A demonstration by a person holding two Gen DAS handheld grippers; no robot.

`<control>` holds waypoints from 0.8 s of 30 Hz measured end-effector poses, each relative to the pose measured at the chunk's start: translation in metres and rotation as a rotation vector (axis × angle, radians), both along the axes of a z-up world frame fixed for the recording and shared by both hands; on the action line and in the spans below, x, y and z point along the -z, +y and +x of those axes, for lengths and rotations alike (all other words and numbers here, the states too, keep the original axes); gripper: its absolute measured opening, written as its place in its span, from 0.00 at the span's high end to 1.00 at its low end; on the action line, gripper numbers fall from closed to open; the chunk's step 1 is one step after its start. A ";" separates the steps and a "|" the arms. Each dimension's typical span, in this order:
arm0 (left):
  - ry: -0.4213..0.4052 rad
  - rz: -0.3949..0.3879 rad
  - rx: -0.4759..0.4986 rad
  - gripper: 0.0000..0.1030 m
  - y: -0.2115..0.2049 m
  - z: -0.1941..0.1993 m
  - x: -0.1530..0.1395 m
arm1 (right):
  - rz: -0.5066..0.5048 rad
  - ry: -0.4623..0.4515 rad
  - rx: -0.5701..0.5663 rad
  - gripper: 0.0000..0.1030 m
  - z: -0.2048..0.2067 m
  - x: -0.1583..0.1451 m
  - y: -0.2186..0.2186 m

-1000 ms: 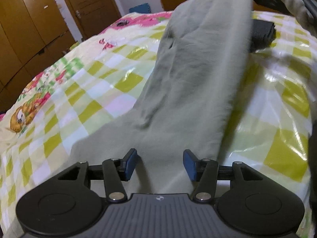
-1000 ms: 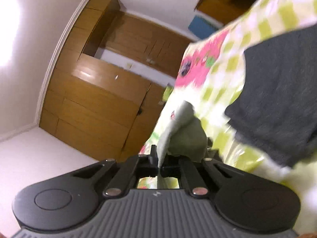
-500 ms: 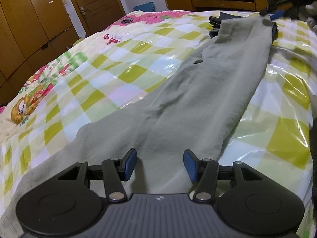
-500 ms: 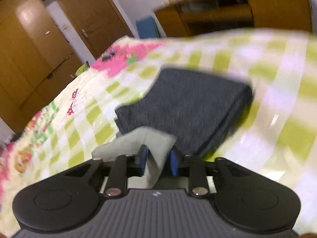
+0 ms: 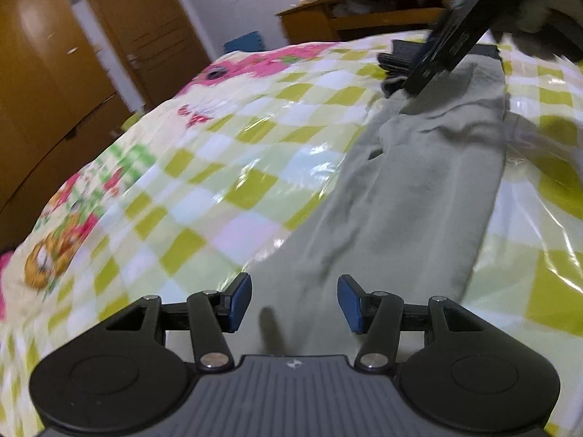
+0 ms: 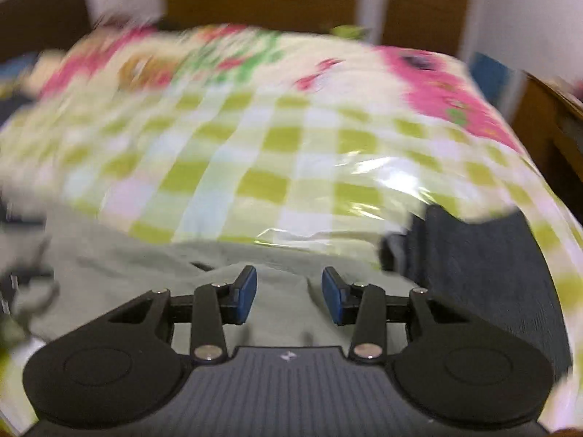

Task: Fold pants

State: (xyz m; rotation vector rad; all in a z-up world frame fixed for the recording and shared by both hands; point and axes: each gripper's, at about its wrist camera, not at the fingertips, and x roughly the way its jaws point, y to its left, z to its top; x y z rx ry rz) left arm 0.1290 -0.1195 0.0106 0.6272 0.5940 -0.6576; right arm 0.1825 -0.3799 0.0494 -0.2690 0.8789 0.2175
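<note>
The pale grey-green cloth pants (image 5: 411, 196) lie stretched flat along the bed's glossy yellow-green checked cover (image 5: 226, 182). The left gripper (image 5: 294, 302) hovers spread wide over their near end, holding nothing. At the far end the right gripper (image 6: 289, 296) is also parted and empty, just beside a folded dark grey garment (image 6: 484, 266).

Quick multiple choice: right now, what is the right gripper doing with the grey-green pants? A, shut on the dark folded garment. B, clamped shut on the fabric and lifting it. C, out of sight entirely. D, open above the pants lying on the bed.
D: in the right wrist view the right gripper has its blue pads apart with nothing between them, and the pants lie flat on the checked bedcover.
</note>
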 end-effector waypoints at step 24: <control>0.026 0.029 -0.039 0.70 -0.002 0.042 0.004 | -0.031 -0.124 0.012 0.98 -0.014 -0.032 -0.028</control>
